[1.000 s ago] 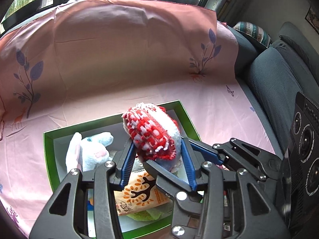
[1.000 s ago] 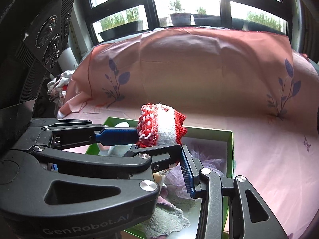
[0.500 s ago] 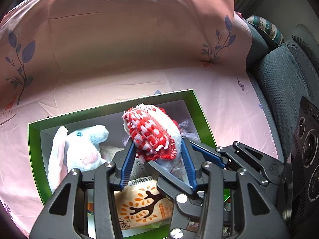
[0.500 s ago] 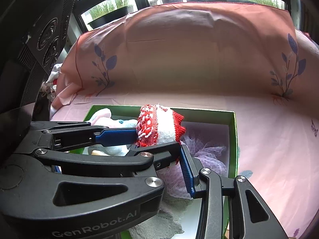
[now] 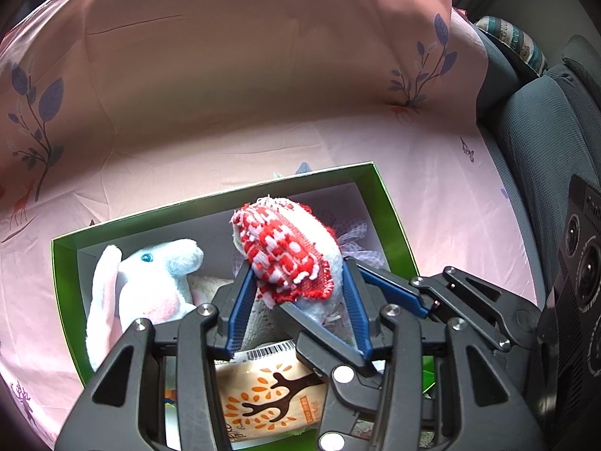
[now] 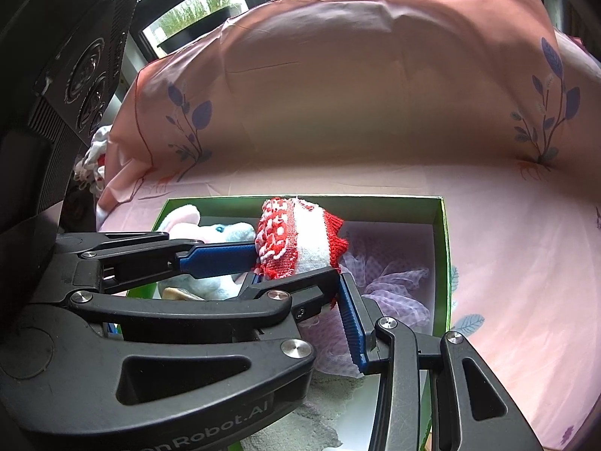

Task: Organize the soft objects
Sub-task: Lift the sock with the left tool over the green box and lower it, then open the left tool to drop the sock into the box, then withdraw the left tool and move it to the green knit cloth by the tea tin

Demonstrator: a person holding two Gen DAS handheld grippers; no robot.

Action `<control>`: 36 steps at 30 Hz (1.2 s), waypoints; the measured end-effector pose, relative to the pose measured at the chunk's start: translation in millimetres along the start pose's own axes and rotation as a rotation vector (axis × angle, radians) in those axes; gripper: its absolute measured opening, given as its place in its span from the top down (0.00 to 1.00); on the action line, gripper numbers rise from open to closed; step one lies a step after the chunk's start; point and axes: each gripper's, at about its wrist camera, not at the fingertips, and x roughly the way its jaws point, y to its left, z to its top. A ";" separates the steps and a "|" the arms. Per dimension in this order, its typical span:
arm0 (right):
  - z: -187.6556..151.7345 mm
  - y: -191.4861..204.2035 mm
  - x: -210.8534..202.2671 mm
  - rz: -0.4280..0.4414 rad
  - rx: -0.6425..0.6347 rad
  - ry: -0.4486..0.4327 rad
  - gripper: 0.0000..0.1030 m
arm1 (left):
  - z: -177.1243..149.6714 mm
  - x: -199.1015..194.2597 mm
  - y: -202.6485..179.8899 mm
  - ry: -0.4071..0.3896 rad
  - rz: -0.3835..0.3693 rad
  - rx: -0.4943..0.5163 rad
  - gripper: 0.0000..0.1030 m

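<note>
Red-and-white knitted woollen bundle (image 5: 289, 251) pinched by both the left gripper (image 5: 296, 300) and right gripper (image 6: 300, 282), above the green cardboard box (image 5: 394, 218). Risk if released unevenly: snagging on one pad, tipping onto white plush rabbit (image 5: 150, 282).

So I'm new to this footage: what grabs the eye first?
A red-and-white knitted bundle, clamped by both the left gripper and the right gripper above an open green box on a pink cloth. Inside the box, at left in the left view, lies a white plush rabbit.
</note>
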 end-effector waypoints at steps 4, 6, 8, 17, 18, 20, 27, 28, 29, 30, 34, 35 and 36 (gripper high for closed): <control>-0.6 -1.5 1.9 0.005 -0.002 0.012 0.58 | 1.1 3.6 -0.3 0.013 0.017 0.002 0.55; -0.7 -1.3 1.9 0.004 -0.001 0.011 0.58 | 1.5 4.2 0.9 0.014 0.016 -0.005 0.55; -1.1 -1.5 0.9 0.007 0.002 0.010 0.58 | 1.5 4.4 2.6 0.017 0.019 -0.016 0.55; 1.6 0.4 0.7 -0.002 0.004 0.023 0.57 | 1.3 3.5 4.7 0.014 0.050 -0.026 0.45; 1.6 0.1 0.2 -0.010 0.005 0.024 0.56 | 1.7 2.4 5.5 0.007 0.059 -0.024 0.43; 1.3 -1.2 -2.0 -0.032 0.005 0.017 0.55 | 2.2 -1.7 8.1 -0.009 0.071 -0.030 0.41; -2.2 -11.0 -13.7 -0.054 0.036 0.002 0.54 | 1.6 -18.6 16.8 -0.055 0.070 -0.065 0.31; -3.1 -11.9 -15.8 -0.053 0.040 -0.003 0.54 | 1.1 -21.4 17.4 -0.061 0.072 -0.068 0.27; -3.7 -12.2 -18.5 -0.056 0.044 -0.007 0.54 | -0.4 -25.1 18.2 -0.069 0.073 -0.072 0.27; -4.6 -11.9 -21.2 -0.060 0.045 -0.010 0.54 | -1.6 -28.1 18.7 -0.074 0.072 -0.074 0.27; -8.9 -7.2 -33.1 -0.087 0.036 -0.028 0.43 | -8.7 -41.0 18.0 -0.090 0.086 -0.063 0.24; -10.8 -5.5 -36.9 -0.100 0.034 -0.035 0.35 | -11.5 -43.6 17.1 -0.093 0.092 -0.056 0.23; -13.4 -3.4 -41.6 -0.107 0.031 -0.046 0.32 | -14.9 -46.9 16.4 -0.095 0.096 -0.048 0.22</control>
